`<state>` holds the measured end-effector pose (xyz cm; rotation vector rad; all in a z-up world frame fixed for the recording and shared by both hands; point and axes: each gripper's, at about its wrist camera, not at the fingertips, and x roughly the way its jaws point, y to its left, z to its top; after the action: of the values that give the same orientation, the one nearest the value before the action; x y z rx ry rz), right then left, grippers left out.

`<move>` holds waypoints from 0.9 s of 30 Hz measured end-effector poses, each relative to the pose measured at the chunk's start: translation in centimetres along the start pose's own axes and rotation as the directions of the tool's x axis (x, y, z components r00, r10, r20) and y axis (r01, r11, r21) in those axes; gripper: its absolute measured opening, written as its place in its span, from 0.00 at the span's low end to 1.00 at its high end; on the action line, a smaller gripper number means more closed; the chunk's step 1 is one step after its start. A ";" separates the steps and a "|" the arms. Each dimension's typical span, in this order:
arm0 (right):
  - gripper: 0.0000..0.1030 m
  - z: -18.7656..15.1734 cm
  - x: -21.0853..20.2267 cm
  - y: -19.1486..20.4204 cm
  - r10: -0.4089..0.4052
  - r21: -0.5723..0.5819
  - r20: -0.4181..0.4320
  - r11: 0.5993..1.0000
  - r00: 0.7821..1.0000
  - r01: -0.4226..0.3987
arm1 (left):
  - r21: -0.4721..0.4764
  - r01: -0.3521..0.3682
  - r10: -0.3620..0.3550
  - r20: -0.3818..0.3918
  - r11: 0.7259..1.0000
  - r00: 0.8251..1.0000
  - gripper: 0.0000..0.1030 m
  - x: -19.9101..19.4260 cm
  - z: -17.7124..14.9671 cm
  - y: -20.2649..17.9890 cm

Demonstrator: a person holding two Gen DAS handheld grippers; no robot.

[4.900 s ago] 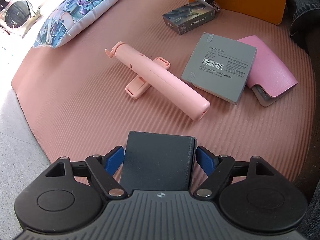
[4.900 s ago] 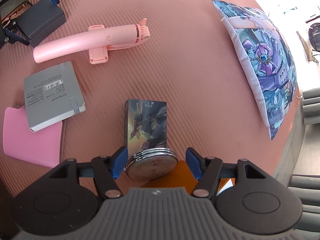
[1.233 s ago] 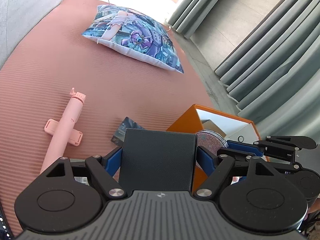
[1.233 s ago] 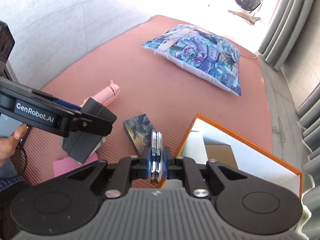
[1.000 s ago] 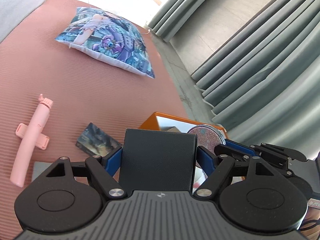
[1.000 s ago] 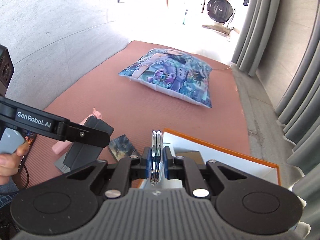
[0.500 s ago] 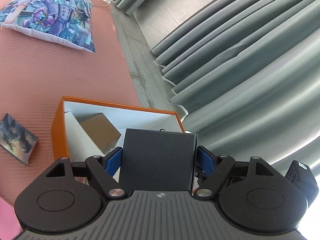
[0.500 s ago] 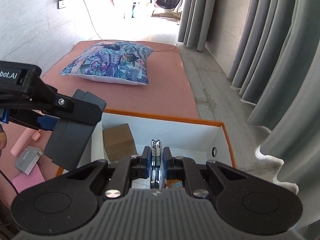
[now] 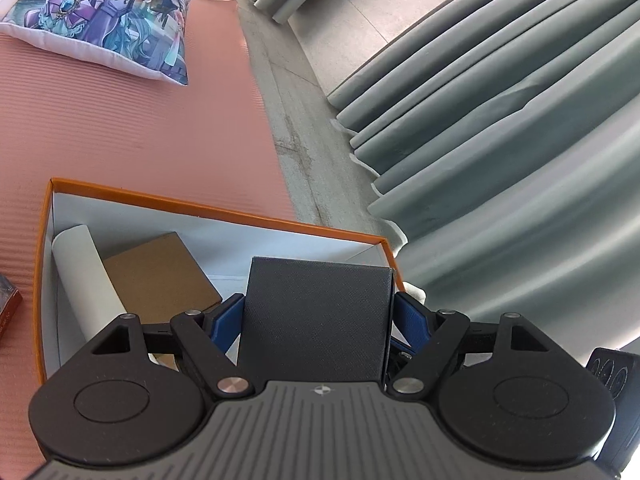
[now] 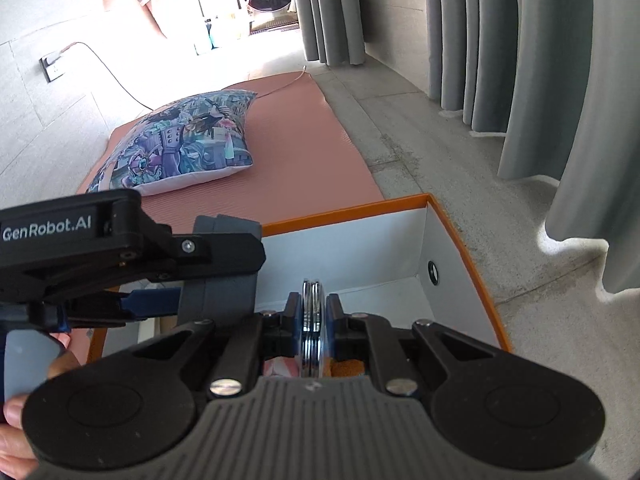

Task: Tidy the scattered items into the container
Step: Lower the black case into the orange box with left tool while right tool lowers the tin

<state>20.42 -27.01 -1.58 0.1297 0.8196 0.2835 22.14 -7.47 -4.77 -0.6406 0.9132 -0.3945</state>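
Note:
My left gripper point(image 9: 318, 312) is shut on a dark grey box point(image 9: 316, 320) and holds it over the orange container point(image 9: 216, 210), whose inside is white. My right gripper point(image 10: 313, 312) is shut on a round silver compact mirror point(image 10: 312, 308), held edge-up over the same container point(image 10: 460, 232). The left gripper and its dark box point(image 10: 224, 272) show at the left of the right wrist view. Inside the container lie a brown cardboard box point(image 9: 156, 276) and a white roll point(image 9: 86, 276).
The container stands on a pink ribbed mat point(image 9: 120, 128). A printed pillow point(image 9: 100, 16) lies on the mat's far side. A card box corner point(image 9: 8, 304) shows at the left edge. Grey curtains point(image 9: 500, 128) and concrete floor border the mat on the right.
Both grippers have carried their items from over the mat to above the container. In the last half second both shifted slightly further over its open top.

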 end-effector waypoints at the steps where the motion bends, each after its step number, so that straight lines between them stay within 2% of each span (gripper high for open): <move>1: 0.13 0.0 0.2 -0.3 0.015 0.032 -0.003 0.999 1.000 -0.015 | 0.001 -0.012 0.012 0.009 1.000 1.000 0.90 0.1 -0.1 0.0; 4: 0.13 -0.1 0.4 -0.7 0.024 0.067 -0.003 0.997 1.000 -0.023 | 0.026 -0.054 0.053 0.045 0.998 0.998 0.90 0.3 -0.3 -0.4; 10: 0.14 -0.4 1.0 -0.7 0.004 0.089 -0.019 0.996 1.000 -0.003 | 0.051 -0.112 0.109 0.060 0.992 0.992 0.90 1.1 -0.4 -0.6; 16: 0.14 -0.5 2.2 0.3 -0.016 0.037 -0.059 0.999 0.998 0.018 | 0.080 -0.144 0.141 0.038 0.986 0.989 0.91 1.9 -0.4 -1.0; 22: 0.14 -0.6 3.3 -0.3 -0.033 0.068 -0.121 0.997 0.992 0.041 | 0.127 -0.167 0.165 0.033 0.978 0.986 0.91 2.0 -1.0 -1.3; 27: 0.16 -0.8 3.9 0.9 -0.104 -0.013 -0.160 0.995 0.982 0.103 | 0.163 -0.195 0.193 0.024 0.967 0.981 0.92 2.1 -1.2 -1.8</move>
<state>22.19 -24.99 -4.69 0.0595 0.9824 0.1996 22.21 -10.40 -5.37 -0.3971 0.9159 -0.2877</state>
